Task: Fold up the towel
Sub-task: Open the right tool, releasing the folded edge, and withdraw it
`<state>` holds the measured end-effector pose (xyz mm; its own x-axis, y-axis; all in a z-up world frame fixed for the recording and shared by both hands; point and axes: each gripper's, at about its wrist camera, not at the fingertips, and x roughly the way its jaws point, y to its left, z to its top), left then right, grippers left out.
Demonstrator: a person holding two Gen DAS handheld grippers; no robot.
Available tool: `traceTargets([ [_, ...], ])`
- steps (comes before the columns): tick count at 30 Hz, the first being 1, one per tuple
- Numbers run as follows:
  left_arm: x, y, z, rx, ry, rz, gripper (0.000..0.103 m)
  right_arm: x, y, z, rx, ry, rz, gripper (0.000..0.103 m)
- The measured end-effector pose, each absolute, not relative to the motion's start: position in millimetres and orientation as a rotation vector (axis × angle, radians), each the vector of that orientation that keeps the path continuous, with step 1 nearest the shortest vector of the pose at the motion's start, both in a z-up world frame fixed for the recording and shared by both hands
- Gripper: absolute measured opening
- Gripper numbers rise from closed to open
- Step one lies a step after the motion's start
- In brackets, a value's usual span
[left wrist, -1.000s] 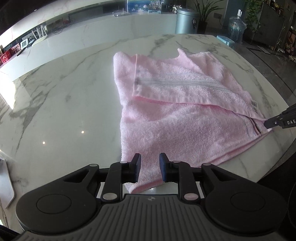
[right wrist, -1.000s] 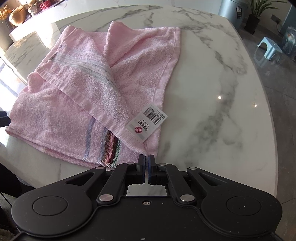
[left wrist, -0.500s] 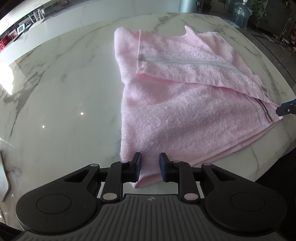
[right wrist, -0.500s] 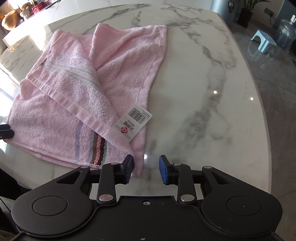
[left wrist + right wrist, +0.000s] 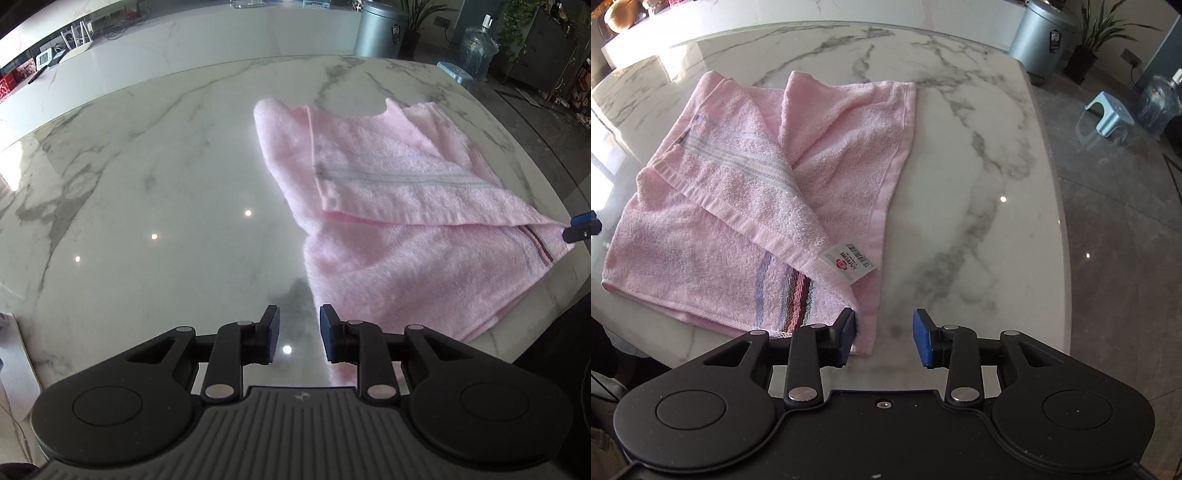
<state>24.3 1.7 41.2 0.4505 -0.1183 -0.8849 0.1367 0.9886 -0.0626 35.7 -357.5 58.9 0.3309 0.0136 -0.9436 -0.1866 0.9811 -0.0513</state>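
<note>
A pink towel [image 5: 406, 229] lies folded over on the marble table [image 5: 147, 184], with a grey-striped flap on top. My left gripper [image 5: 299, 328] hangs over bare marble just left of the towel's near corner. Its jaws are opening with nothing between them. In the right wrist view the towel [image 5: 738, 221] shows a barcode label [image 5: 851, 262] and a dark striped band [image 5: 798, 295]. My right gripper [image 5: 885, 328] is opening too. The towel's near corner lies loose by its left finger [image 5: 846, 332] and the pads do not press it. The right gripper's tip [image 5: 578, 227] shows at the towel's far right edge.
The table's rounded edge [image 5: 1056, 206] drops to a grey floor at the right. Beyond it stand a grey bin [image 5: 380, 31], a water bottle [image 5: 476, 51], a blue stool [image 5: 1104, 118] and a potted plant [image 5: 1093, 33]. A white counter [image 5: 184, 48] runs behind the table.
The right gripper has opened off the towel's corner and risen. The left gripper has drawn away to the left, off the corner that lay between its fingers, and widened a little.
</note>
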Motion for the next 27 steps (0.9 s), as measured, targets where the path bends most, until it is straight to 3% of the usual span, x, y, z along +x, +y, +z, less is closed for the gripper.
traceTargets([
  [7, 59, 20, 46, 0.043, 1.066, -0.185, 0.027, 31, -359, 50, -0.184, 1.309, 0.127, 0.033],
  [27, 55, -40, -4, 0.1, 1.095, -0.459, 0.027, 25, -370, 54, -0.119, 1.359, 0.13, 0.037],
])
